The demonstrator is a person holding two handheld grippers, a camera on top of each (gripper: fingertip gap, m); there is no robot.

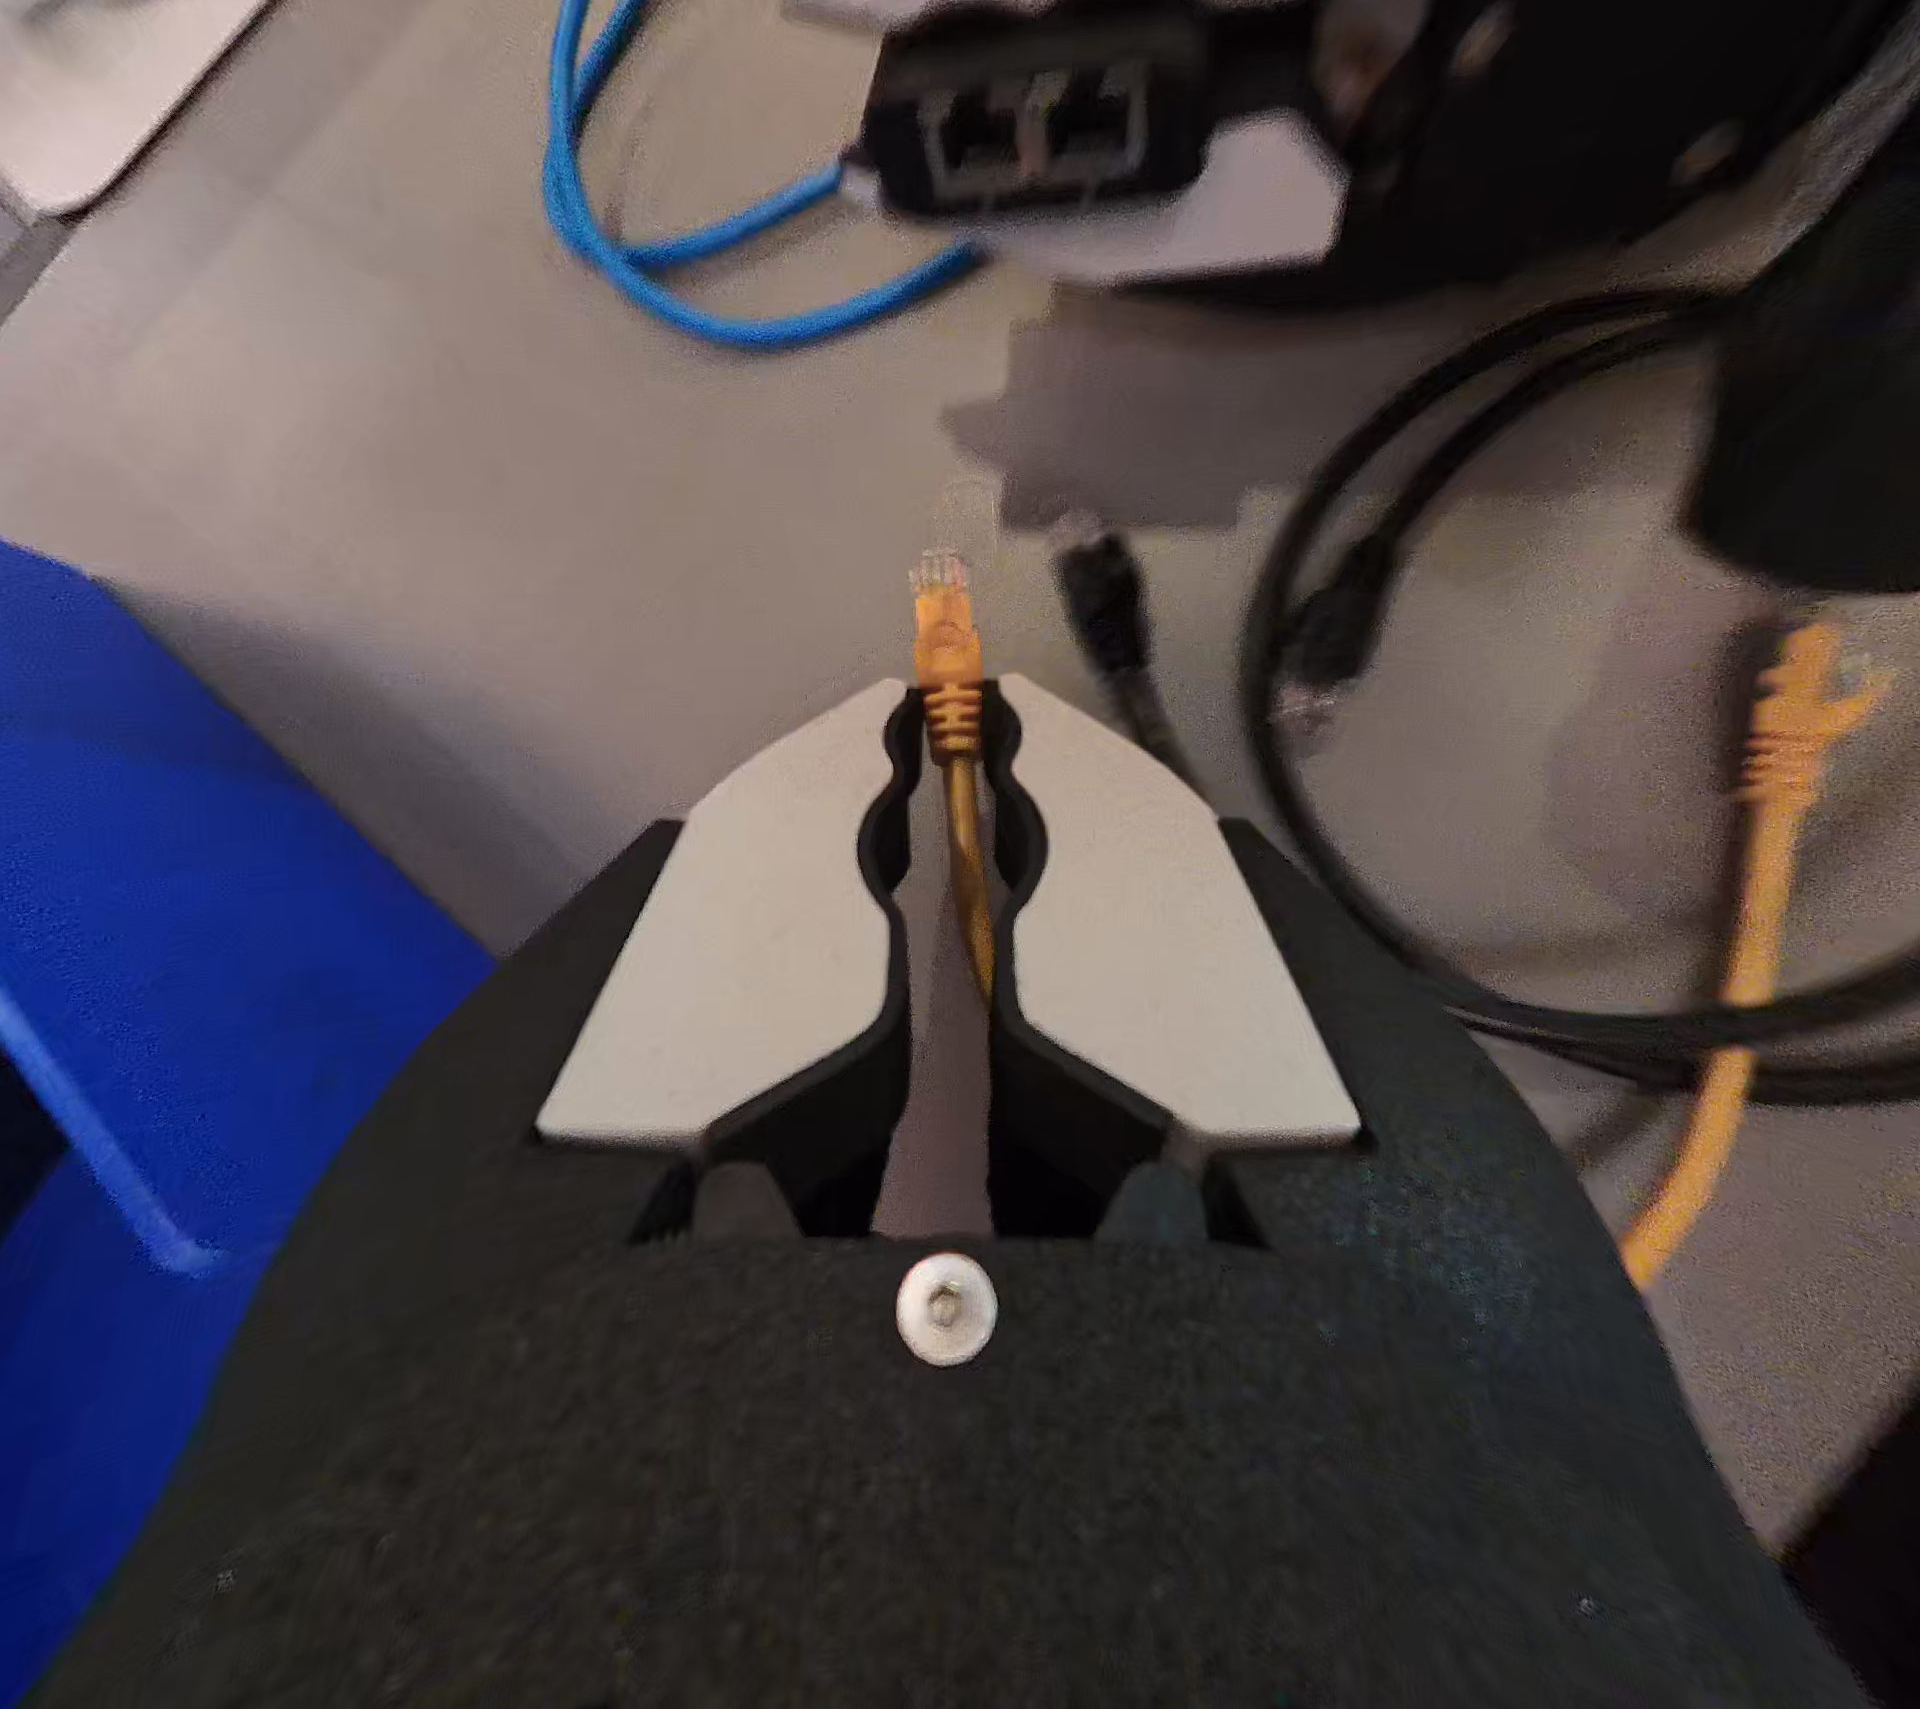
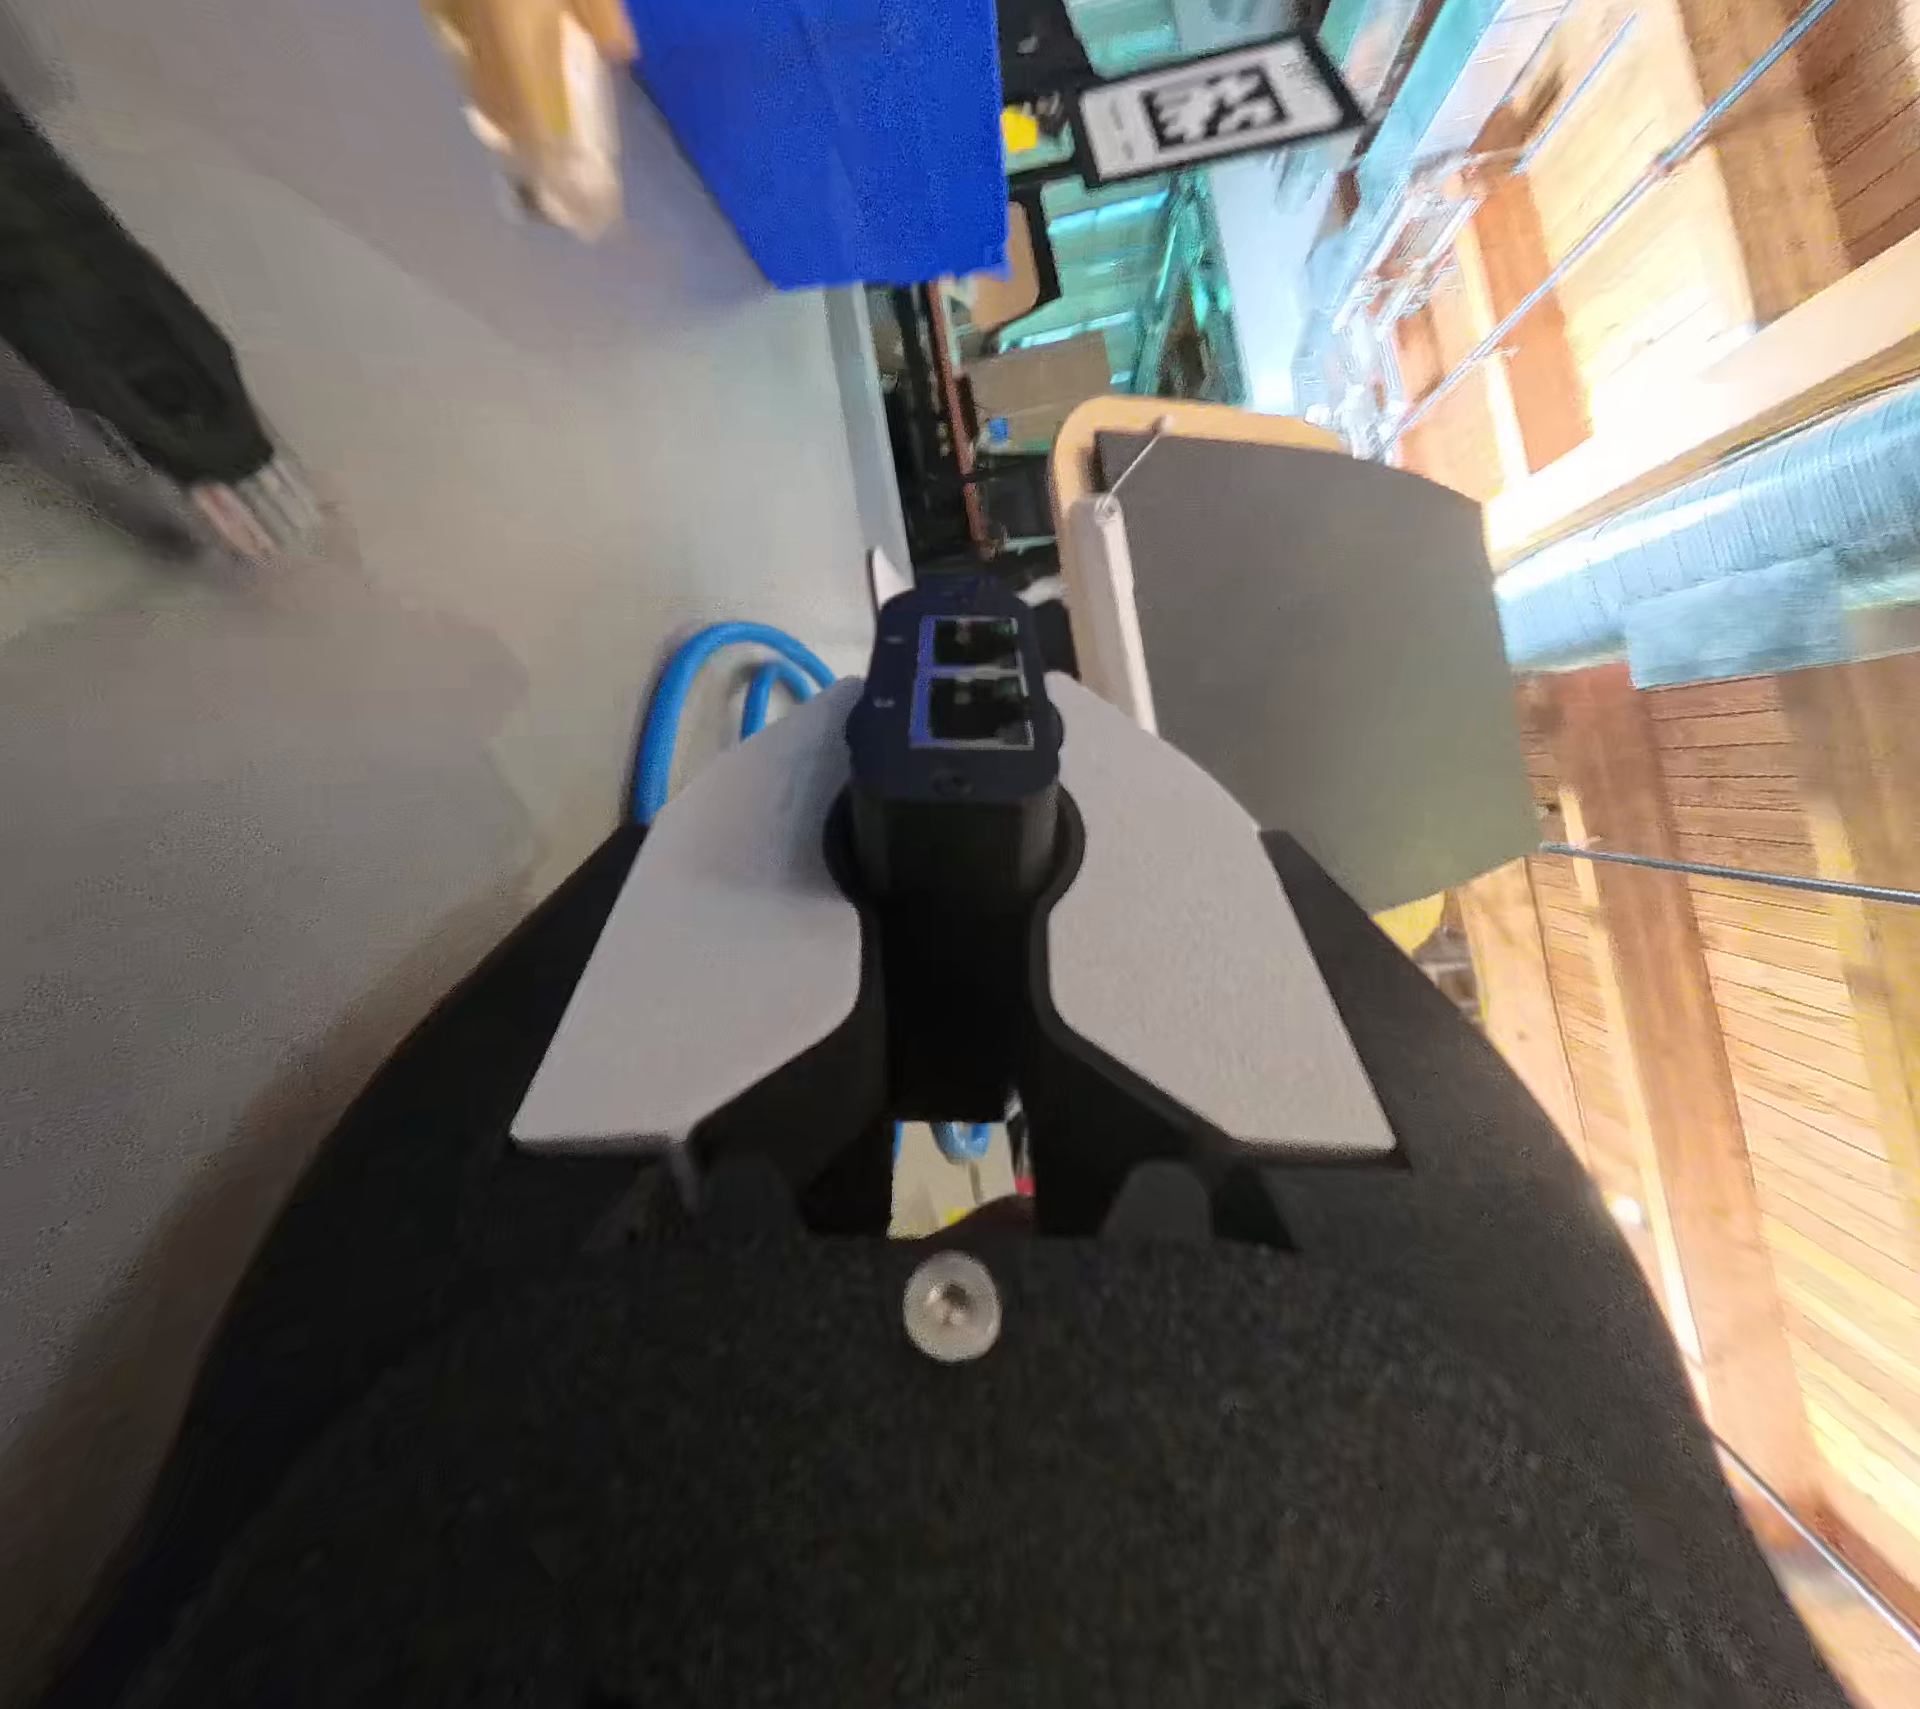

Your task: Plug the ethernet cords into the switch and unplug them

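My left gripper point(image 1: 948, 691) is shut on the boot of an orange ethernet cord point(image 1: 945, 672); its clear plug points forward toward the switch. The black switch point(image 1: 1029, 132) hangs above the table, held by my right gripper point(image 1: 1049, 90), with two empty ports facing me. In the right wrist view my right gripper point(image 2: 951, 703) is shut on the switch point(image 2: 956, 724), its two empty ports stacked and facing outward. A blue cord point(image 1: 665, 205) loops from the switch's left side; it also shows in the right wrist view point(image 2: 675, 703).
A black cord point(image 1: 1112, 620) with its plug lies on the grey table point(image 1: 416, 412) right of my left gripper, and its loop point(image 1: 1351, 828) curves further right. The orange cord's other end point(image 1: 1787, 724) lies at the right. A blue bin point(image 1: 156, 932) stands at the left. My right fingertips sit around 11 cm from my left ones.
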